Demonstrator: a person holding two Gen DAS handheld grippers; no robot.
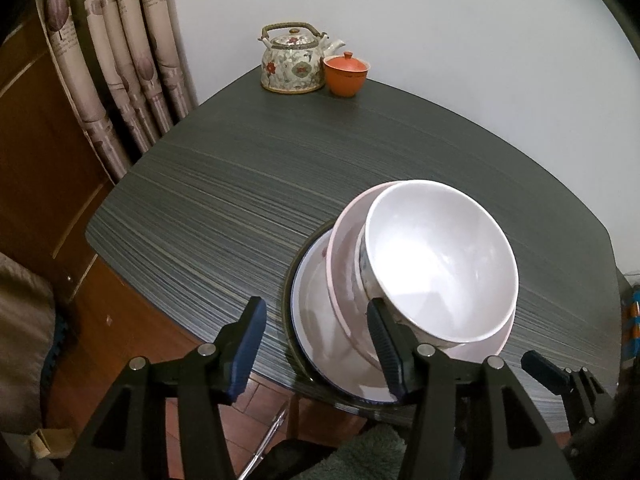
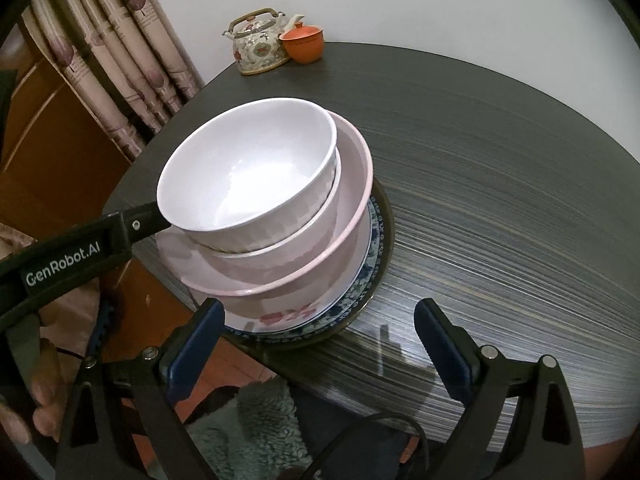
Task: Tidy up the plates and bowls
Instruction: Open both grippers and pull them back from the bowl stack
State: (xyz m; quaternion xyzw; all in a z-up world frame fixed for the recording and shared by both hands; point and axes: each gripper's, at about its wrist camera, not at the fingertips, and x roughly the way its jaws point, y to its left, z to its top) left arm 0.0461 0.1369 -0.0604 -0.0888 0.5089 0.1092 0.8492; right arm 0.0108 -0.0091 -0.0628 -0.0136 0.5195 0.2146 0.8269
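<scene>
left wrist view, glossy round white bowl (image 1: pixel 436 260) nested in pink bowl (image 1: pixel 348 280), left gripper (image 1: pixel 316 344) fingers wide, right gripper (image 2: pixel 316 348) fingers wide

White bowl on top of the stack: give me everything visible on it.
The white bowl is glossy, ceramic-looking and empty, with a ribbed outer wall and a faint pattern low on its side. It sits tilted, nested in the pink bowl, topping a stack on plates near the table edge. One finger of the open left gripper appears to touch its lower wall.
</scene>
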